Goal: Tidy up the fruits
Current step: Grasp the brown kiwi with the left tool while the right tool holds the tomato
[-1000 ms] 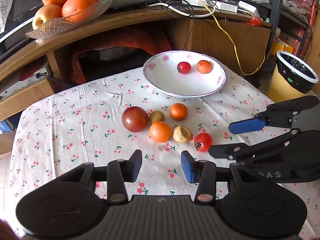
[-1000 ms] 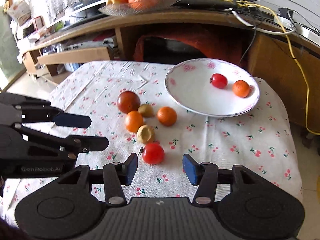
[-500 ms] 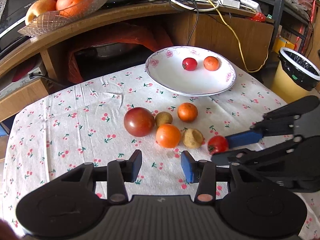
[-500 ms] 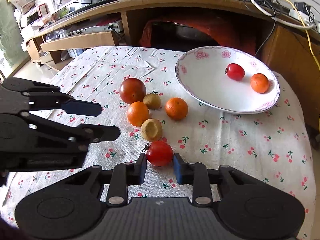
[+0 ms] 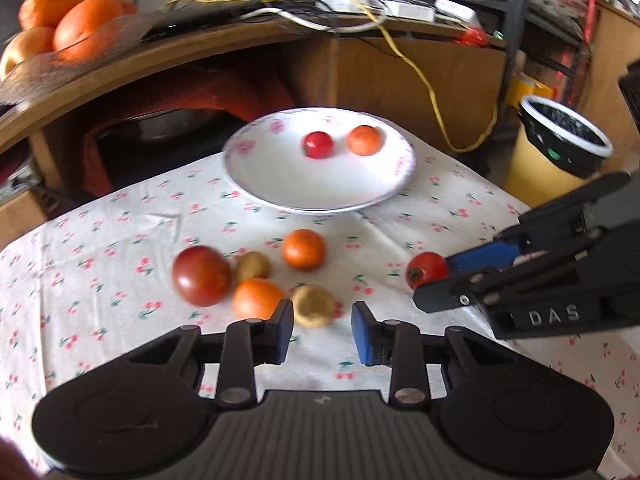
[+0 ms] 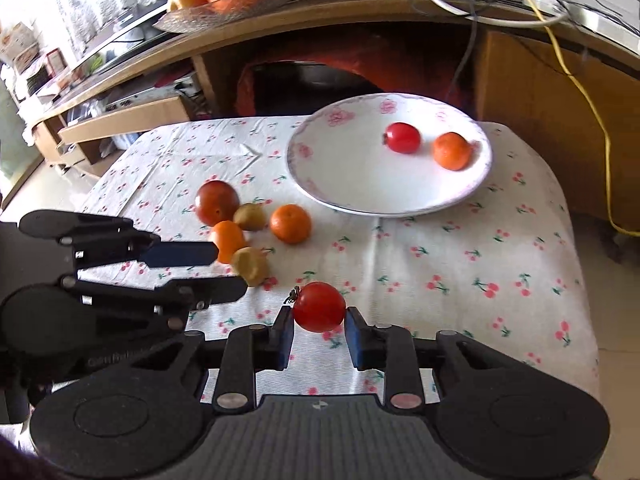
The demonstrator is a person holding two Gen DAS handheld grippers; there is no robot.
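So the left gripper (image 5: 322,330) is held low over the near part of the table (image 5: 460,200) with its jaws spread and nothing between them. It looks like it's being lined up on the tan fruit (image 5: 313,305), which is seen just beyond the gap between the blue pads, maybe a touch toward the left one. Contact can't be made out, the frame is a bit blurry there.

The loose pile is kept in the middle of the tablecloth, a bit toward the left edge: a big dark tomato (image 5: 201,275) at the left, then a small brown fruit (image 5: 253,265), an orange (image 5: 256,298) nearer the front, and another orange (image 5: 303,249) at the right of the bunch. Probably they're left there as the still-to-sort lot.

The plate (image 6: 352,188) is set at the far edge of the table, and a red tomato (image 6: 402,137) and a small orange (image 6: 452,151) are already parked in it, side by side toward its far right. So that's judged to be the drop-off spot.

On the right, the small tomato (image 6: 319,306) is pinched by the right gripper (image 6: 319,326), pads pressed against its two sides, stem pointing left. It seems to be lifted clear of the cloth, somewhere above the near right part of the table, with the plate well ahead of it.
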